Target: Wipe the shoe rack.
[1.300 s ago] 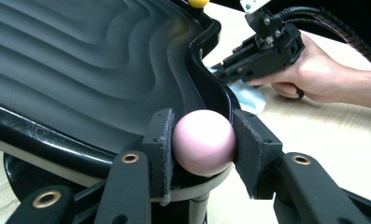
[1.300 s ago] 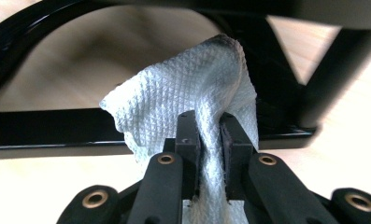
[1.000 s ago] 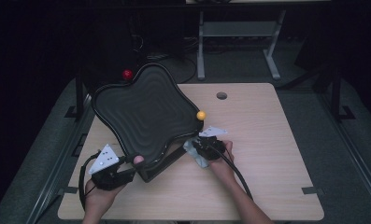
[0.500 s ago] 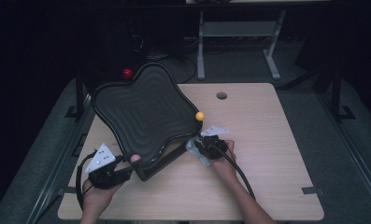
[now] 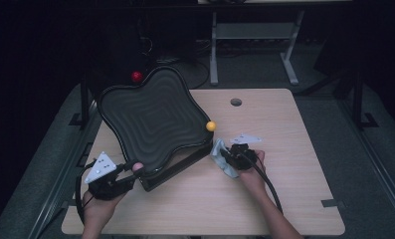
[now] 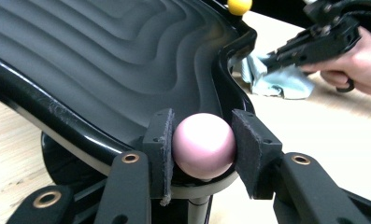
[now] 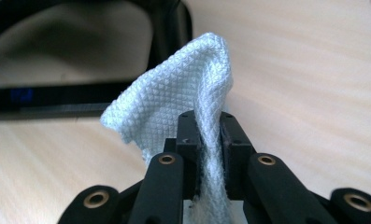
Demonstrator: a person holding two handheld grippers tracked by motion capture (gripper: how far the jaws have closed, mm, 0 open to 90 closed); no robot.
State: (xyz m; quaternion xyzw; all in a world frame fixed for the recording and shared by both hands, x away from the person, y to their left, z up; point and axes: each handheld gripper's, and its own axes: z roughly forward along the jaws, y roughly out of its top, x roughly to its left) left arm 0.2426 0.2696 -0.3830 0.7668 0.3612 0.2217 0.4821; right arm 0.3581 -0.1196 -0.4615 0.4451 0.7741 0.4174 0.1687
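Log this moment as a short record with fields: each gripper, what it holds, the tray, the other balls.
left gripper: shut on the pink ball, at the near rim of the tray
right gripper: shut on the pale blue cloth, close beside the tray's right corner
tray: black, wavy ribbed surface, tilted on a black base
yellow ball: at the tray's right edge
red ball: beyond the tray's far edge
table: light wood
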